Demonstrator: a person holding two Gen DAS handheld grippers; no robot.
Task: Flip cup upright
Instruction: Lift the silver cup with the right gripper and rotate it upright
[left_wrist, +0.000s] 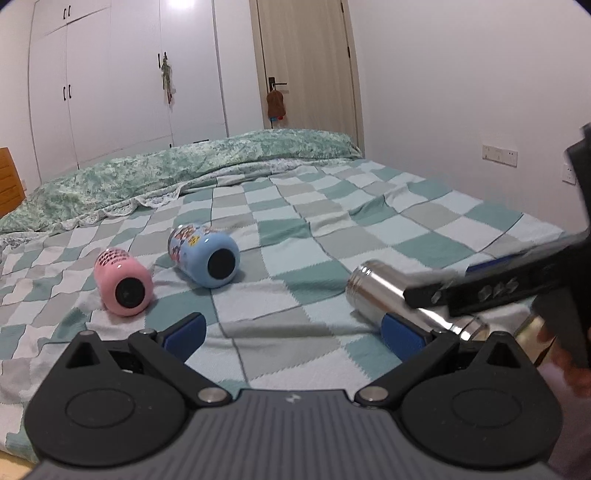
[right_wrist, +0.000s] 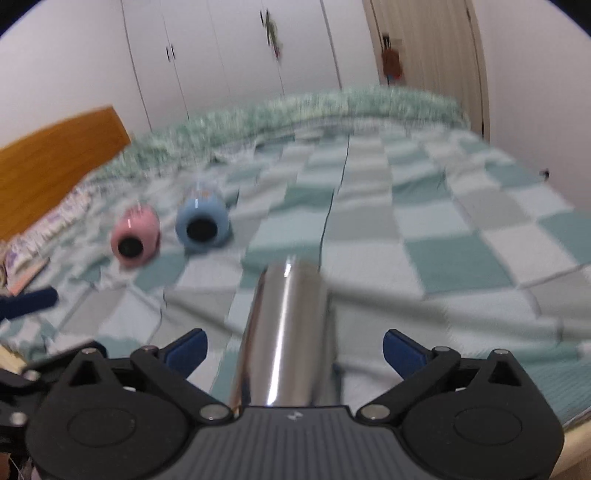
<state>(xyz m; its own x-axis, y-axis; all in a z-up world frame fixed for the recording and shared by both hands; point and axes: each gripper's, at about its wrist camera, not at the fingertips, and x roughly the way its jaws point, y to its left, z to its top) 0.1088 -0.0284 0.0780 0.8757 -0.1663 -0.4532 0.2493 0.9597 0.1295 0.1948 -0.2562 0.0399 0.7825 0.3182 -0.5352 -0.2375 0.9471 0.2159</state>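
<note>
Bedroom setting: a checked green blanket (left_wrist: 295, 229) covers the bed. Lower right of the left wrist view, the steel cup (left_wrist: 391, 295) lies on its side. The right gripper (right_wrist: 293, 350) straddles it, jaws wide, not clamped; the grasp appears imminent, closing comes next. The left gripper (left_wrist: 291, 332) hangs open, empty. Pink cup (left_wrist: 123, 282) and blue cup (left_wrist: 203, 254) lie toppled; contents not visible.

Motion blur smears the whole right wrist view, the steel cup (right_wrist: 288, 332) has its near end hidden at 6 o'clock behind the right gripper (right_wrist: 293, 350), whose body the bottom edge crops.
</note>
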